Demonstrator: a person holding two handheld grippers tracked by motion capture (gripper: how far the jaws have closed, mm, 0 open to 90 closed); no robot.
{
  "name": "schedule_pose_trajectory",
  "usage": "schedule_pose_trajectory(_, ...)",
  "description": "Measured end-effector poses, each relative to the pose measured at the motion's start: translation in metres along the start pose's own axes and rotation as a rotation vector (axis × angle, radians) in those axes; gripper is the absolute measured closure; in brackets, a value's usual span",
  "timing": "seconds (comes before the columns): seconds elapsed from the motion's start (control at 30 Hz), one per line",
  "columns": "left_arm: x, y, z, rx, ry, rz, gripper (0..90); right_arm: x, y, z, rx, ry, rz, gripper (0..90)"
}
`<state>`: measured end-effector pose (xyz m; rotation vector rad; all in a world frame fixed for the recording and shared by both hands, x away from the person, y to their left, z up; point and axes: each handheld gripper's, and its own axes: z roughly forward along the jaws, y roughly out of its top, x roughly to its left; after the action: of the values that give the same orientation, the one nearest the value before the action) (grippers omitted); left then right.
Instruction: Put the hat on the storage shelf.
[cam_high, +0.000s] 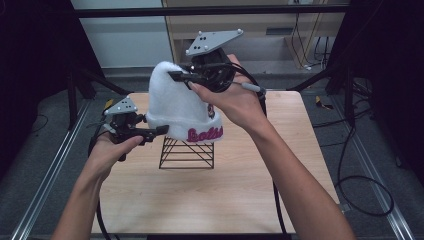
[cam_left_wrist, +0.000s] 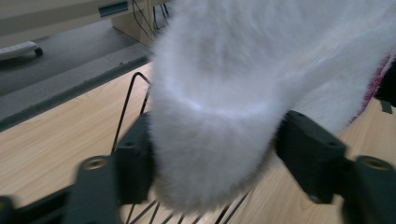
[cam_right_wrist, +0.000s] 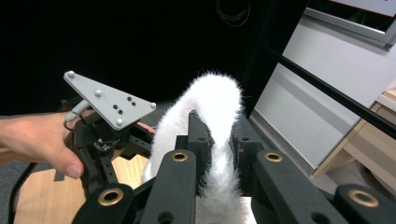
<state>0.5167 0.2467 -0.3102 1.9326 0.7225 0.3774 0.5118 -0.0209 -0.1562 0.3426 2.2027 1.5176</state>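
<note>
A white fuzzy hat (cam_high: 177, 107) with pink lettering sits over a black wire stand (cam_high: 187, 152) at the middle of the table. My left gripper (cam_high: 161, 130) holds the hat's brim at its left side. In the left gripper view the thick brim (cam_left_wrist: 224, 93) is squeezed between both jaws, with the stand's wires (cam_left_wrist: 128, 100) behind it. My right gripper (cam_high: 177, 76) is up high, shut on the hat's crown and lifting it into a peak. The right gripper view shows that fold of the hat (cam_right_wrist: 217, 98) pinched between its jaws (cam_right_wrist: 219, 135).
The wooden table (cam_high: 200, 200) has bare room in front of and beside the stand. Cables (cam_high: 360, 190) trail over the grey floor to the right. A dark frame and metal rails run along both sides of the table.
</note>
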Motion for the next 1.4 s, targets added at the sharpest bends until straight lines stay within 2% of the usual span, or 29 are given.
schedule_pose_trajectory(0.03, 0.0, 0.0, -0.001, 0.001, 0.006, -0.007, 48.2, -0.001, 0.0, 0.0, -0.001, -0.001, 0.003, 82.1)
schedule_pose_trajectory(0.07, 0.0, 0.0, -0.001, 0.001, 0.006, -0.007, 52.6, -0.001, 0.0, 0.0, -0.001, -0.001, 0.003, 82.1)
schedule_pose_trajectory(0.1, 0.0, 0.001, -0.001, -0.004, 0.014, -0.006, 52.6, -0.001, -0.001, 0.0, 0.001, -0.002, 0.003, 82.1)
schedule_pose_trajectory(0.13, -0.001, 0.001, -0.001, -0.011, 0.022, 0.007, 61.5, -0.003, -0.001, 0.0, 0.003, -0.006, 0.004, 82.1)
schedule_pose_trajectory(0.17, -0.001, 0.001, -0.001, -0.011, 0.022, 0.007, 63.9, -0.003, -0.001, 0.0, 0.003, -0.006, 0.004, 82.1)
schedule_pose_trajectory(0.33, -0.005, 0.004, -0.002, -0.016, 0.085, 0.024, 65.8, -0.008, -0.004, 0.0, 0.005, -0.018, 0.011, 82.0)
schedule_pose_trajectory(0.5, -0.005, 0.004, 0.001, -0.01, 0.105, 0.02, 65.6, -0.011, -0.007, 0.001, 0.014, -0.028, 0.015, 81.9)
schedule_pose_trajectory(0.7, -0.004, 0.004, 0.009, 0.003, 0.15, 0.009, 65.5, -0.021, -0.017, 0.006, 0.03, -0.046, 0.032, 81.8)
schedule_pose_trajectory(1.03, 0.0, -0.003, 0.013, -0.004, 0.168, -0.017, 65.1, -0.028, -0.029, 0.014, 0.049, -0.049, 0.054, 81.7)
schedule_pose_trajectory(1.4, 0.001, -0.01, 0.02, 0.0, 0.199, -0.014, 64.3, -0.034, -0.04, 0.022, 0.084, -0.054, 0.059, 81.4)
